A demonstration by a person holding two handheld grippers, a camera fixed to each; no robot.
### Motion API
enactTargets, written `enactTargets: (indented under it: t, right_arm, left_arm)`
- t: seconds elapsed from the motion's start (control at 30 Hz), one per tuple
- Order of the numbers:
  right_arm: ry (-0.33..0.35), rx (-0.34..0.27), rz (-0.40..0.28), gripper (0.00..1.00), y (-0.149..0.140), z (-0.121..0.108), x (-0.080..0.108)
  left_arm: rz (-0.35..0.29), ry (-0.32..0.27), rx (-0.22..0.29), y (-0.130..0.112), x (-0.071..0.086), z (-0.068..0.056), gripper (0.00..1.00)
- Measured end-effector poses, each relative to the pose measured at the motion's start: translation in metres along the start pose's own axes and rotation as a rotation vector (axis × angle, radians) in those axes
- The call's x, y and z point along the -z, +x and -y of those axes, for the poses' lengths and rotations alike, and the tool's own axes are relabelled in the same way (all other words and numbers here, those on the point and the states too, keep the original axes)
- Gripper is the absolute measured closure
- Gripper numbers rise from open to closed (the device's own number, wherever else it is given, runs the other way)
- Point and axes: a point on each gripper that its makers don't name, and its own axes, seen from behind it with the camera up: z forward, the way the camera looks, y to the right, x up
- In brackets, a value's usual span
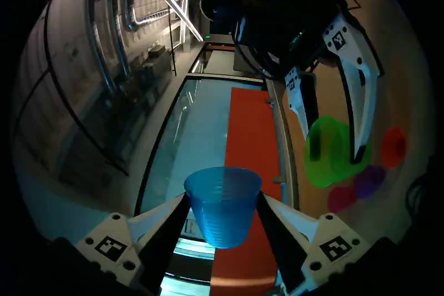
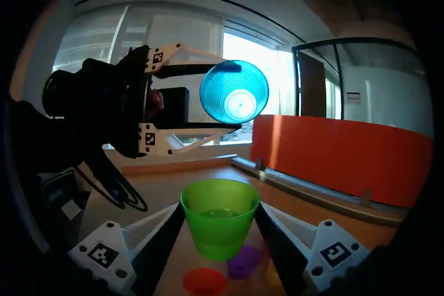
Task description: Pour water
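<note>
While the blue cup point(image 2: 234, 91) lies tipped on its side: its mouth faces the right tongs point(image 2: 220, 215) and its long axis runs near level, above and a little beyond the green cup point(image 2: 220, 235).
Left tongs point(image 1: 223, 202): pinching the blue cup by its walls, one finger on each side, clear of the desk point(image 2: 166, 182).
Right tongs: closed on the green cup, one finger on each side, holding it upright over the desk, with small cups point(image 2: 244, 261) standing beneath.
Water point(image 2: 220, 214): a shallow pool sits in the green cup. The blue cup's inside looks empty, though glare leaves that uncertain.
Stage, as judged: the pour appears largely made.
Next move, as judged: the left hand is the one to act, rolling the blue cup back upright, while the green cup needs only steadiness below it.
</note>
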Motion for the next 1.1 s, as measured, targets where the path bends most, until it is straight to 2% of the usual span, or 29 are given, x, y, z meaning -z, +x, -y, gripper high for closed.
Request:
enactTargets:
  t: [0.27,0.47,0.67,1.1]
  right_arm:
    - [-0.005,0.002,0.0,0.1,0.001,0.0,0.002]
    - [-0.006,0.007,0.0,0.1,0.003,0.002,0.002]
    - [-0.008,0.007,-0.005,0.1,0.004,0.002,0.003]
    - [-0.013,0.009,-0.007,0.1,0.007,0.002,0.005]
  left_arm:
    - [0.015,-0.001,0.258,-0.015,0.002,-0.009,0.16]
    - [0.043,0.0,0.423,-0.032,0.005,-0.016,0.16]
    - [0.053,-0.002,0.587,-0.038,0.011,-0.02,0.16]
    - [0.07,-0.016,0.955,-0.057,0.01,-0.032,0.16]
